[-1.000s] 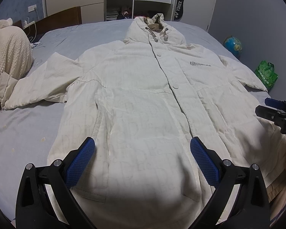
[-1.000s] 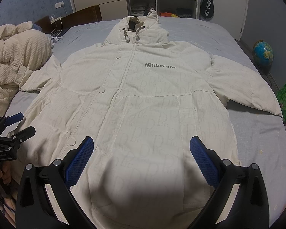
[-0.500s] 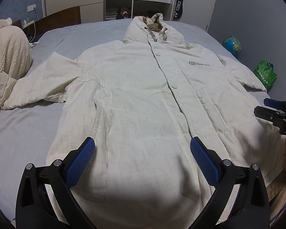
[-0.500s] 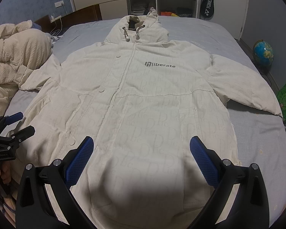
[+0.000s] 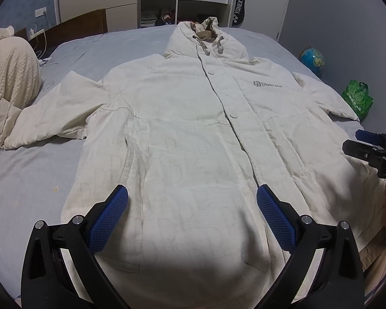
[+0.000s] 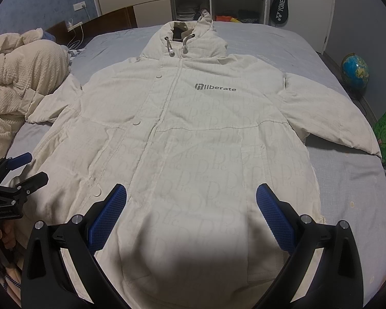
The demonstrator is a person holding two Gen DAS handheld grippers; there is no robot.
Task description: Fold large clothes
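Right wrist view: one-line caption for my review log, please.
Cream hooded padded coat lies flat, front up, on a grey-blue bed sheet; the open right gripper hovers over its hem.

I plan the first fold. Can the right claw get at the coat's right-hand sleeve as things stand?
Probably yes. The right claw is open above the coat, and the sleeve lies flat on the bed with nothing on it.
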